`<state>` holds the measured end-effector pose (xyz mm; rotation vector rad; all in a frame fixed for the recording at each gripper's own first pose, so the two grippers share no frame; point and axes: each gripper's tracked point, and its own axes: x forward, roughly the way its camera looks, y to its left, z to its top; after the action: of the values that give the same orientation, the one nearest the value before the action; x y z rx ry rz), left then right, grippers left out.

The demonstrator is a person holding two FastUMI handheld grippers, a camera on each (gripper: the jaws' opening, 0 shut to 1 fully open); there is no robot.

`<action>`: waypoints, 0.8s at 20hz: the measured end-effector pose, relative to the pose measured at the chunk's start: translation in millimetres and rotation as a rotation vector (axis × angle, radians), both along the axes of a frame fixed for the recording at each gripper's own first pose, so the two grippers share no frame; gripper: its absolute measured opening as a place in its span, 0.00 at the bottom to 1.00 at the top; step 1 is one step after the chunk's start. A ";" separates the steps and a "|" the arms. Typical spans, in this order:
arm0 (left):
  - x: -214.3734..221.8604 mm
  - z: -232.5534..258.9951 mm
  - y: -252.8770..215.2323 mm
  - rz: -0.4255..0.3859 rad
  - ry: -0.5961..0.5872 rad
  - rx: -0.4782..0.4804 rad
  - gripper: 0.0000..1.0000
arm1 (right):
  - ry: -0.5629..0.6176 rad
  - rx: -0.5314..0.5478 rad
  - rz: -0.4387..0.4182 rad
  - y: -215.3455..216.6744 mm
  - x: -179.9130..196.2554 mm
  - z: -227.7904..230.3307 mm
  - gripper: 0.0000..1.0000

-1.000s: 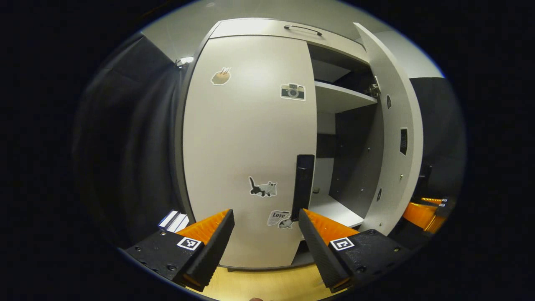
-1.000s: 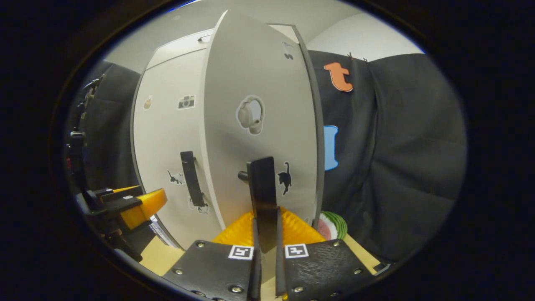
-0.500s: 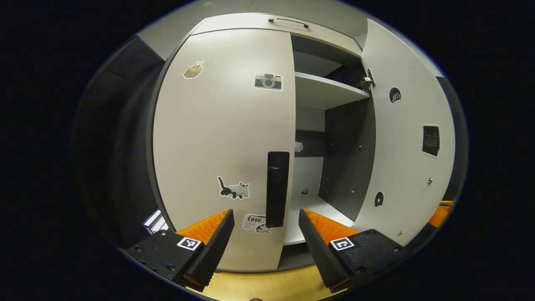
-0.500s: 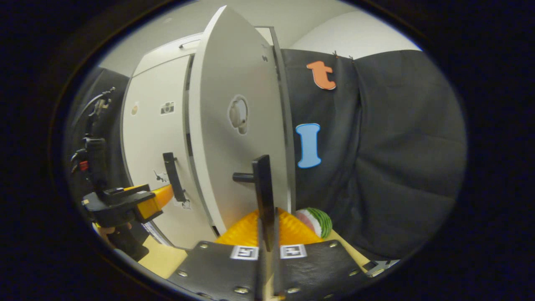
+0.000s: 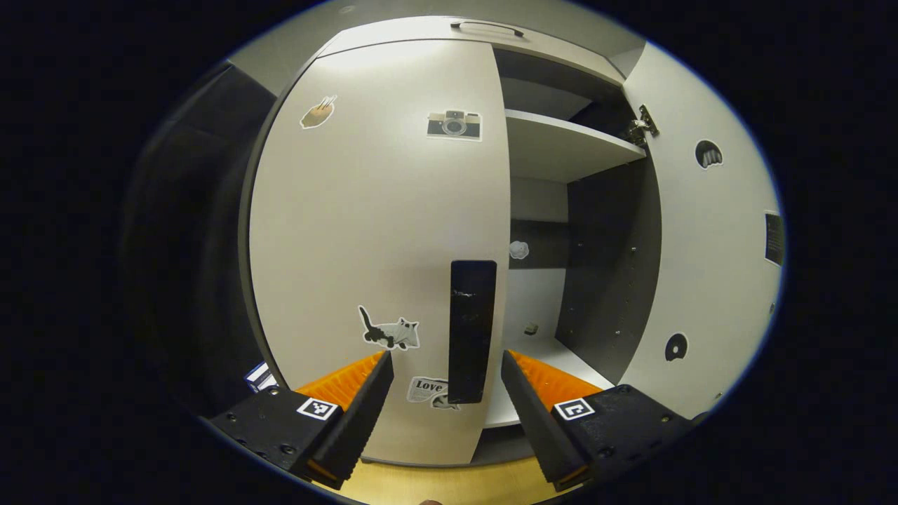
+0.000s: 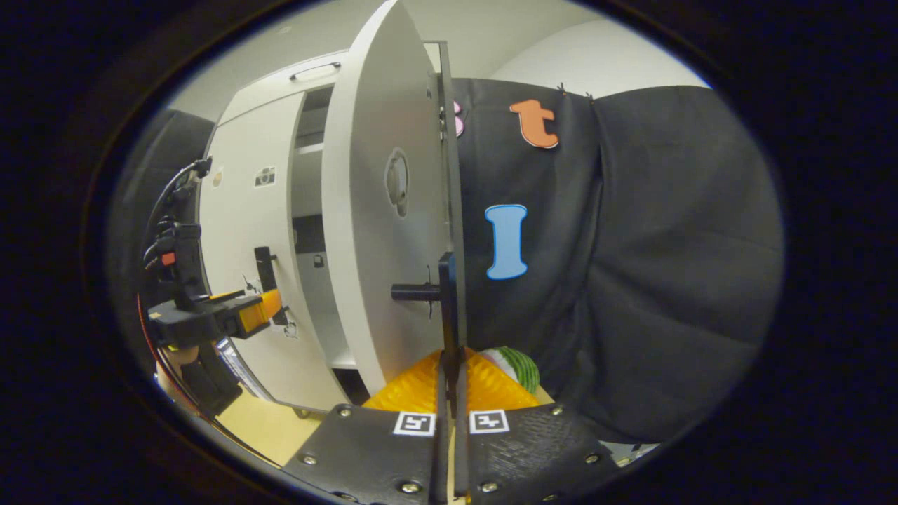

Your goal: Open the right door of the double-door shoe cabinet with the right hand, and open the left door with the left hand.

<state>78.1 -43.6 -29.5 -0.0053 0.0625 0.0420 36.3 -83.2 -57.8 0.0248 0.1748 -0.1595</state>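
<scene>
In the left gripper view, the left gripper gapes wide before the closed left door, gripping nothing; that door's black handle stands upright between the fingers, contact unclear. Farther right, the right door stands swung outward, its vertical handle pinched in the right gripper; a striped object is mostly hidden behind.
</scene>
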 end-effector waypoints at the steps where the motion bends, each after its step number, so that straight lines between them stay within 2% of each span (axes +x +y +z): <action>1: 2.9 -1.0 -0.2 0.007 0.003 0.005 0.96 | 0.003 -0.010 -0.006 -4.4 2.2 -1.5 0.04; 2: 6.4 -1.5 -0.2 0.015 0.005 0.010 0.96 | 0.007 -0.014 -0.026 -10.1 -4.7 0.9 0.04; 6: 18.2 1.8 1.4 0.052 -0.011 0.021 0.94 | 0.005 0.012 0.010 -11.9 2.1 -2.1 0.00; 9: 23.1 5.5 3.8 0.073 -0.023 0.021 0.86 | 0.003 0.017 0.024 -15.9 3.5 -2.7 0.00; 16: 33.5 21.1 2.5 0.079 -0.059 0.024 0.75 | 0.002 0.025 0.037 -18.2 5.0 -3.6 0.00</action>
<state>111.6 -41.1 -8.3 0.0152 0.0032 0.1217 41.3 -101.4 -61.4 0.0462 0.1792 -0.1202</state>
